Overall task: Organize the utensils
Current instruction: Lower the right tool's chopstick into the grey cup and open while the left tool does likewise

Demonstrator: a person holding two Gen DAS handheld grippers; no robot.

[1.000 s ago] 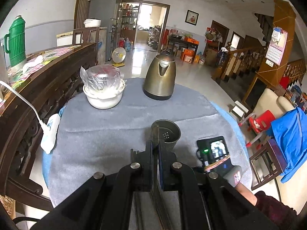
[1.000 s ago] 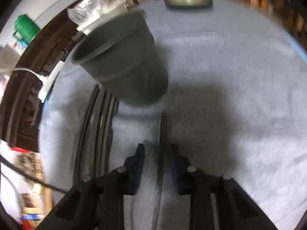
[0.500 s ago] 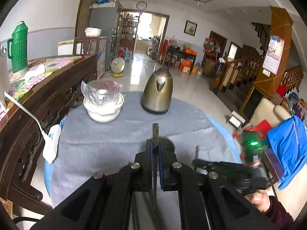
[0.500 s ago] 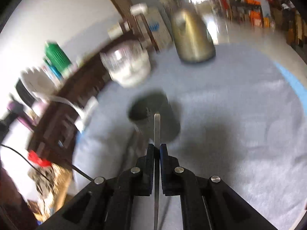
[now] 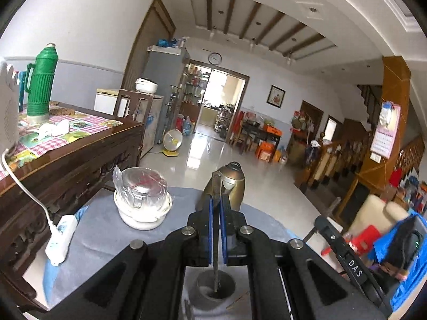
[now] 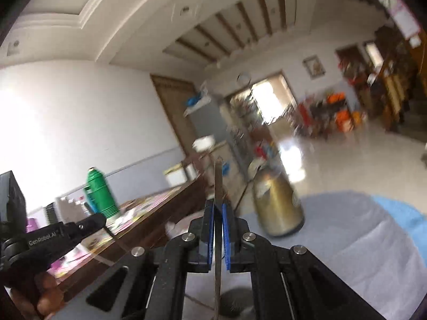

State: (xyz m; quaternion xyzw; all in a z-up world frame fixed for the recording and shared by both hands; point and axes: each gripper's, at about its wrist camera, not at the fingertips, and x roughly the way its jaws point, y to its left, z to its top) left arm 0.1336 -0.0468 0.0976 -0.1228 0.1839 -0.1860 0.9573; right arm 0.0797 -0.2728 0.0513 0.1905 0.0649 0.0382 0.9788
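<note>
Both tongs, left (image 5: 216,220) and right (image 6: 218,229), were clenched on upright utensils, the left utensil (image 5: 215,261) dipping into the cup (image 5: 216,289) directly below

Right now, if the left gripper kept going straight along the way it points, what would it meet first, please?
Most likely the gold kettle: it stands directly beyond the left gripper, which is shut on a thin utensil. Depth is unclear, so it may pass above.

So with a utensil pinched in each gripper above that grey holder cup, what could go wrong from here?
1. The left gripper grips its thin utensil at mid-length; it could pivot and miss the grey holder cup.
2. The right gripper holds its utensil above the same cup; the two could collide.
3. A sideways push could tip the cup.
</note>
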